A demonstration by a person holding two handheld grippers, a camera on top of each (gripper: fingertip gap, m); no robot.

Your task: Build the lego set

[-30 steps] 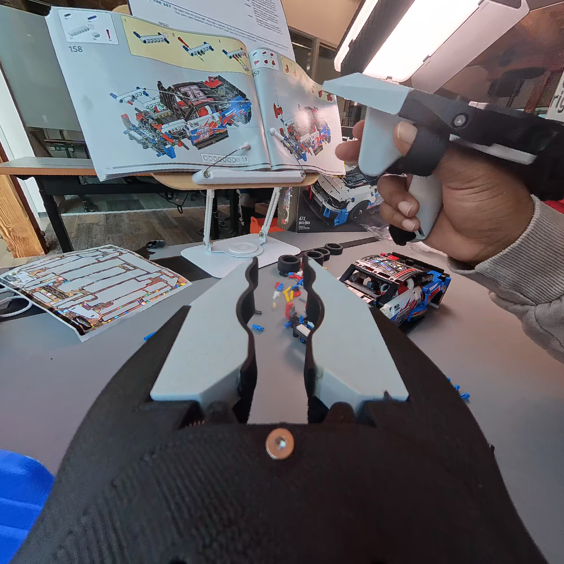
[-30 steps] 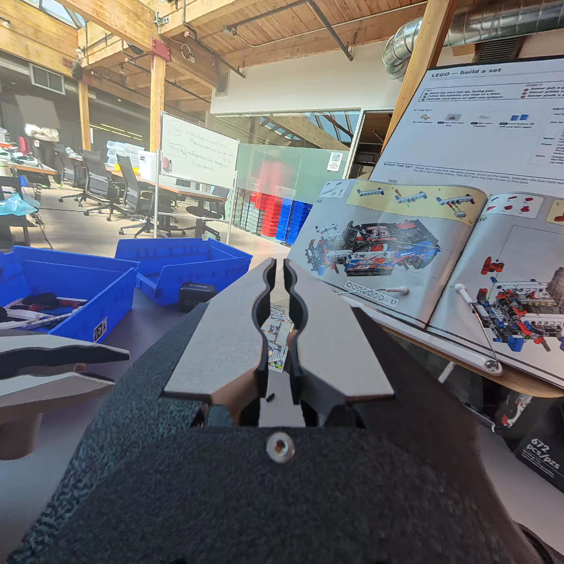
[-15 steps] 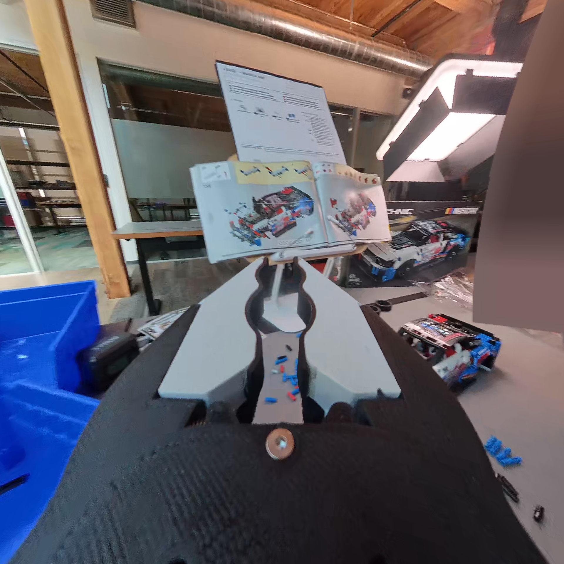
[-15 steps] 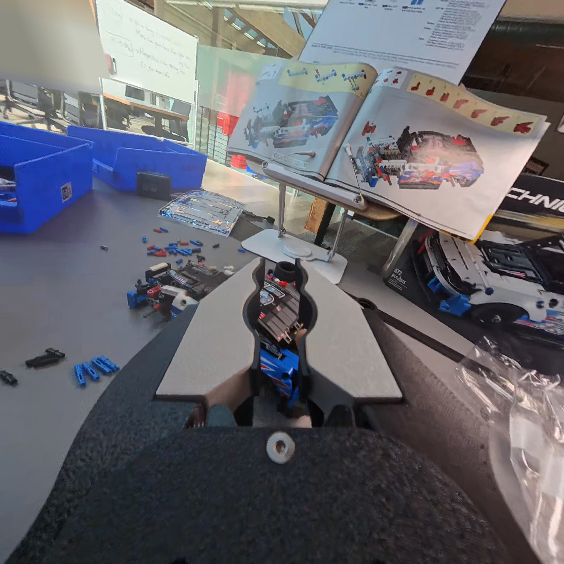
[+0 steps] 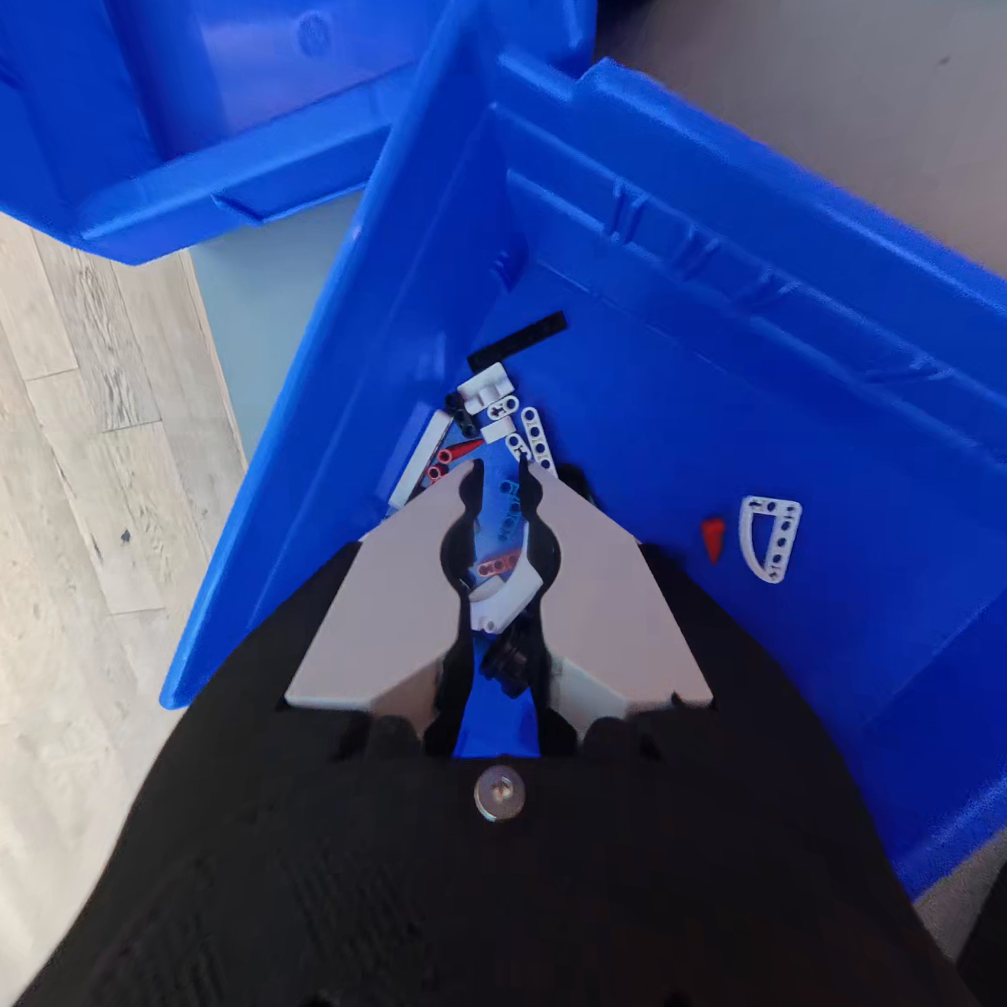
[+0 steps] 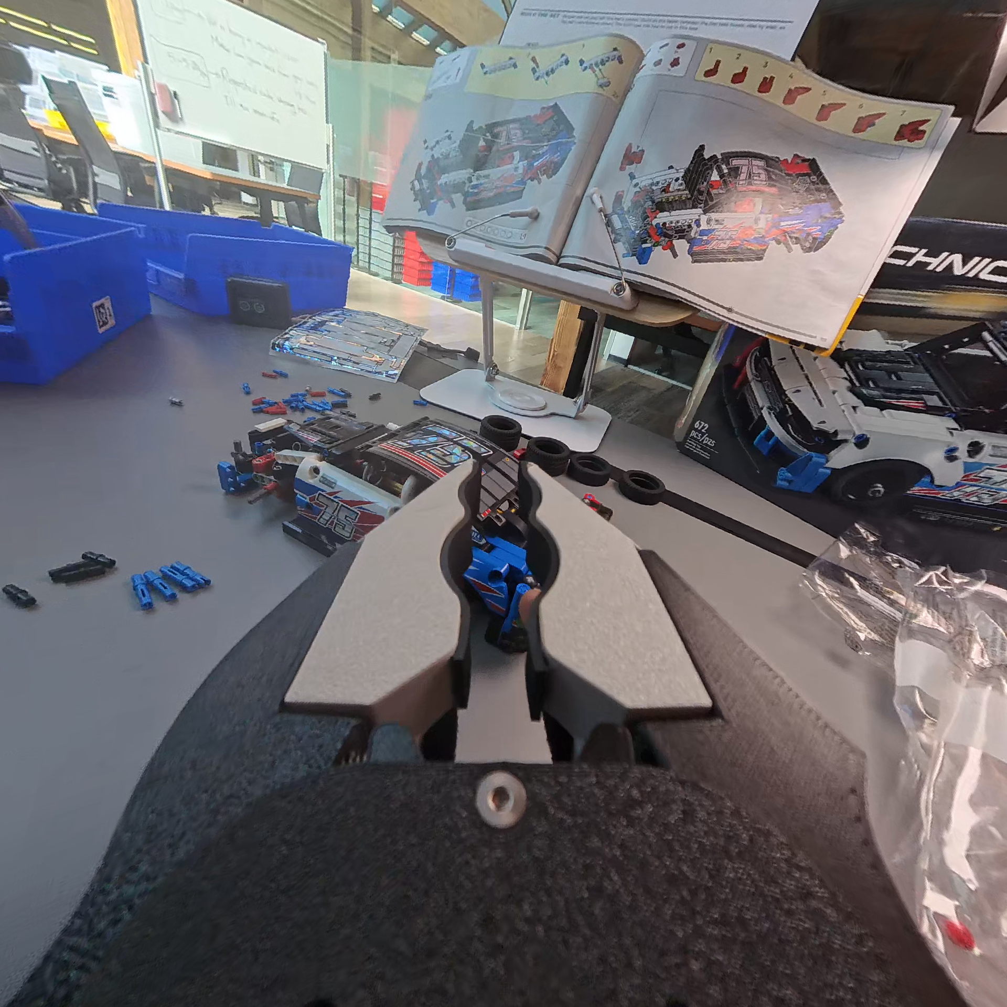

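My left gripper [image 5: 500, 466] points down into a blue bin [image 5: 708, 272], its jaws a narrow gap apart with nothing gripped. Below it lie loose Lego pieces: a black beam [image 5: 517, 338], white beams [image 5: 537, 436], and a white curved piece [image 5: 507, 596] seen through the gap. A white curved panel [image 5: 771, 537] and a small red piece [image 5: 713, 537] lie to the right. My right gripper [image 6: 500, 468] hovers over the rear of the partly built race car [image 6: 381, 468], slightly open and empty. The open instruction booklet [image 6: 708, 180] stands on a stand behind.
Several black tyres [image 6: 547, 449] sit behind the car. Blue pins [image 6: 163, 583], black pins [image 6: 82, 566] and a scatter of small pins [image 6: 299, 403] lie left. A sticker sheet [image 6: 349, 343], the set's box [image 6: 844, 425], plastic bags [image 6: 926, 654] and a second blue bin [image 5: 163, 136] are around. My right fingertips sit around 65 centimetres from my left ones. To reach the small red piece [image 5: 713, 537] in a straight line is about 10 centimetres for my left fingers, about 60 centimetres for my right.
My left gripper has swung from facing the booklet to pointing down into the blue bin. My right gripper has swung from the bins to the table and now hovers over the car.
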